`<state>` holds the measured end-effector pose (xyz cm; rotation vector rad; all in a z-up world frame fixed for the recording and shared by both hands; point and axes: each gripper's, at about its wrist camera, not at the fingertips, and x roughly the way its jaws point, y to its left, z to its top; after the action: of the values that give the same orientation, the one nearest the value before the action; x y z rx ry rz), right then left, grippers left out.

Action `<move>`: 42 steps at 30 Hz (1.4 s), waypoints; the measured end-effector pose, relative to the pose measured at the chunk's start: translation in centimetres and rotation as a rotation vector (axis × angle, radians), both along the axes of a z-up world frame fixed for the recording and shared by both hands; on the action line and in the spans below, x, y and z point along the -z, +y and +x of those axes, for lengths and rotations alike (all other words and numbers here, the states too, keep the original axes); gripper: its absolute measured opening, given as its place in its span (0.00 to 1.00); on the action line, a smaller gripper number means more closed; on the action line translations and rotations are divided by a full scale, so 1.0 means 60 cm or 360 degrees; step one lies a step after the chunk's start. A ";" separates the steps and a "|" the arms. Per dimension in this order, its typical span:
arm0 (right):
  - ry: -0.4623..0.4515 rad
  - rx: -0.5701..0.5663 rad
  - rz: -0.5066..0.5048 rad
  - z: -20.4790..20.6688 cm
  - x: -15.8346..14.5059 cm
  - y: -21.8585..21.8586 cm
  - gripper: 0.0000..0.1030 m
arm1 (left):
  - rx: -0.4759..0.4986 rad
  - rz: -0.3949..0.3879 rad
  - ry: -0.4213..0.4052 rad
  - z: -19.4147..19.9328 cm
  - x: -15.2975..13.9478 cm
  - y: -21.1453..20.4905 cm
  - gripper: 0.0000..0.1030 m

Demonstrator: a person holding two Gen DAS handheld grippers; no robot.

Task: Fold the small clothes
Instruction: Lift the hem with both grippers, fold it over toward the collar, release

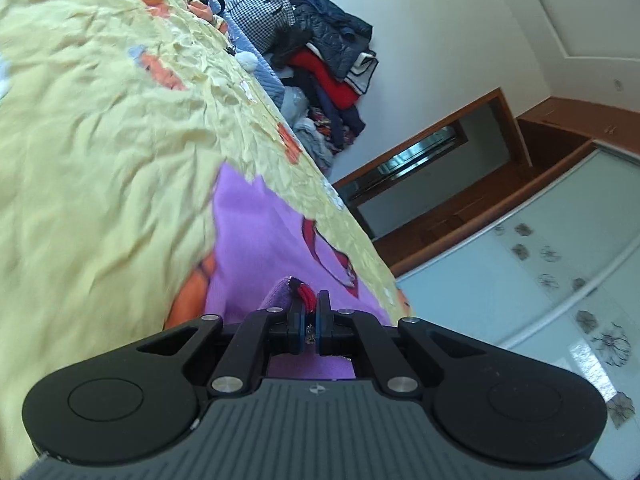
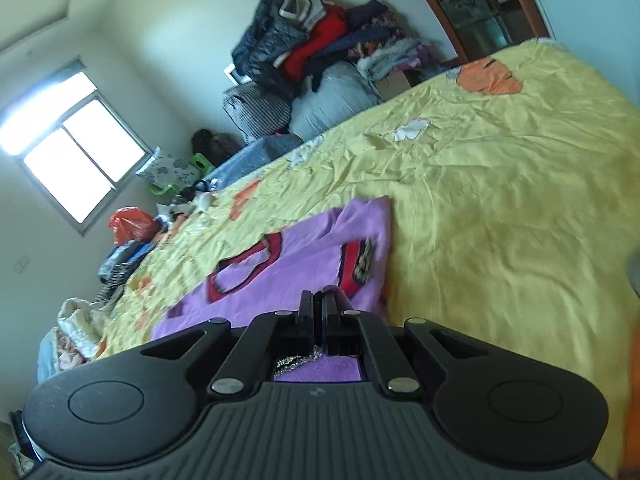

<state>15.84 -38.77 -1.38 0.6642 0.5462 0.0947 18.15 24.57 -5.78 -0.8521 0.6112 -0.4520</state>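
A small purple garment (image 1: 260, 232) with red trim lies spread on the yellow bedsheet (image 1: 100, 140). My left gripper (image 1: 311, 312) is shut on a red-trimmed edge of the purple garment, with purple cloth bunched between and under the fingers. In the right wrist view the same purple garment (image 2: 296, 264) shows its red neckline and a red cuff. My right gripper (image 2: 319, 308) is shut on another red-trimmed edge of it, with purple cloth under the fingers.
A heap of dark, red and checked clothes (image 1: 320, 52) is piled against the wall beyond the bed, and it also shows in the right wrist view (image 2: 312, 40). More clutter and an orange bag (image 2: 130, 224) lie along the bed's far side under a window (image 2: 76, 152). A wardrobe with glass doors (image 1: 540, 280) stands at the right.
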 end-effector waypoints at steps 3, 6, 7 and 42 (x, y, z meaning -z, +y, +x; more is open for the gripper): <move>0.0043 0.0006 0.0053 0.065 0.010 -0.021 0.03 | -0.0012 0.0028 0.0043 0.064 -0.004 -0.003 0.03; 0.0090 0.0009 0.0058 0.120 0.022 -0.035 0.03 | -0.0015 0.0051 0.0066 0.117 -0.007 -0.005 0.03; 0.0099 0.0009 0.0055 0.133 0.025 -0.038 0.03 | -0.0012 0.0066 0.0072 0.134 -0.009 -0.008 0.03; 0.0445 -0.0112 -0.1009 0.301 0.047 0.130 1.00 | -0.0068 0.1178 0.0153 0.233 -0.008 -0.210 0.75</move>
<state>33.91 -30.97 -4.20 0.0366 0.8204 -0.1066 32.11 11.99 -5.31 -0.1796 0.7761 -0.1192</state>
